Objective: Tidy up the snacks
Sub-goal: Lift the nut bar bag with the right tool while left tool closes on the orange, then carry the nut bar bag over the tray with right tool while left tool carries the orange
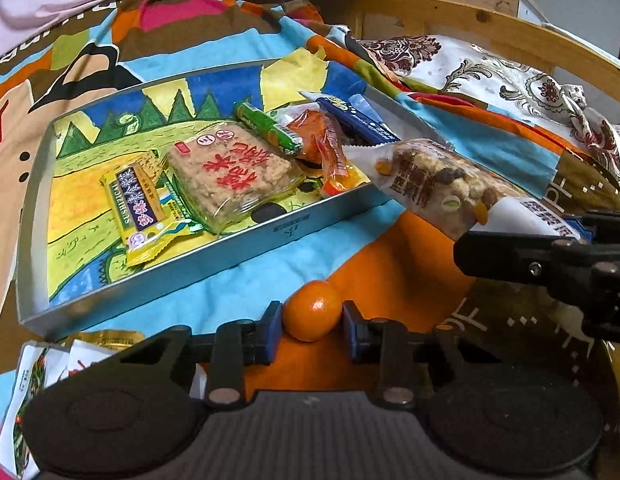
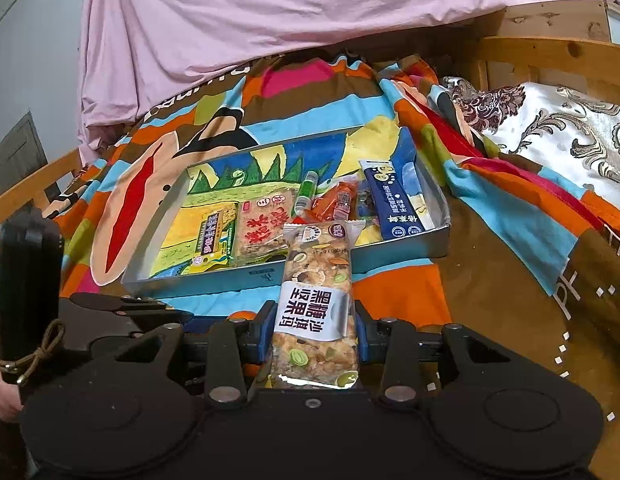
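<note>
A small orange fruit [image 1: 311, 310] rests on the colourful cloth, just in front of the metal tray [image 1: 230, 256]. My left gripper [image 1: 311, 318] is shut on it, one blue pad against each side. My right gripper [image 2: 314, 320] is shut on a clear-wrapped nut bar [image 2: 315, 272] that sticks out forward, its far end over the tray's front wall [image 2: 230, 276]. From the left wrist the same nut bar [image 1: 441, 180] reaches in from the right. In the tray lie a rice cake packet [image 1: 230, 168], a yellow packet [image 1: 146, 208], a green tube [image 1: 270, 128], orange-red packets [image 1: 325, 148] and a blue packet [image 1: 357, 120].
More snack packets [image 1: 50, 364] lie at the lower left beside my left gripper. A patterned cushion [image 1: 489, 76] and a wooden frame [image 1: 489, 20] stand to the right. A pink sheet [image 2: 270, 12] hangs behind the tray. A hand [image 2: 2, 396] grips a black handle at the left.
</note>
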Demonstrator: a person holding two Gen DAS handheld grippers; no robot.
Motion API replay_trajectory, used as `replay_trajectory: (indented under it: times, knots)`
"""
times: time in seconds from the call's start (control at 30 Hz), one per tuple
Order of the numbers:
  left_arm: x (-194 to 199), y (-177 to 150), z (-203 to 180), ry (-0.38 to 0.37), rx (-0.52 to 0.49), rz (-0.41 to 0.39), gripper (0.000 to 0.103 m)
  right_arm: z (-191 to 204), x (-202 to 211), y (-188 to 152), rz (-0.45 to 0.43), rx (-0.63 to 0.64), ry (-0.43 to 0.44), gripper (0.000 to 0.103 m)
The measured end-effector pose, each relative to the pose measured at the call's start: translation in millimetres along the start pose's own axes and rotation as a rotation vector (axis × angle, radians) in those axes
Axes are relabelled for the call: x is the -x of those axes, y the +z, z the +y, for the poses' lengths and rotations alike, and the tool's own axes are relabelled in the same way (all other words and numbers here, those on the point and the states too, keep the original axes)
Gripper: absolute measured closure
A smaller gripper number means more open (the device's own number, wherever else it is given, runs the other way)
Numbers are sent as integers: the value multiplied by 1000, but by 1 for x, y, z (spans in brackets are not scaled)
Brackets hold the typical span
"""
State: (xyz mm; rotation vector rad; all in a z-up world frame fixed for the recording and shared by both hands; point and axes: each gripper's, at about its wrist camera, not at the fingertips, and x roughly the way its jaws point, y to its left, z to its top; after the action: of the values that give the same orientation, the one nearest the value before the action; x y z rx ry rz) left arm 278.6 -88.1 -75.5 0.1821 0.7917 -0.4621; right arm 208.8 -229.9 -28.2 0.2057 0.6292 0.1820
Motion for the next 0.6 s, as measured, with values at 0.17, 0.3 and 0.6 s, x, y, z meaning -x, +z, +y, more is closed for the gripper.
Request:
replay_trajectory:
  times: [0.17,0.3,0.6]
  knots:
    - [9,0,2,2,48,-16,69,-4,4,2,-24,-20,6,63]
    - [22,2,7,5,90,-52,69,-4,8,4,-54,-30,24,63]
    - [55,18,36,122,191,-184,69,15,-12,23,-182,50,126,63]
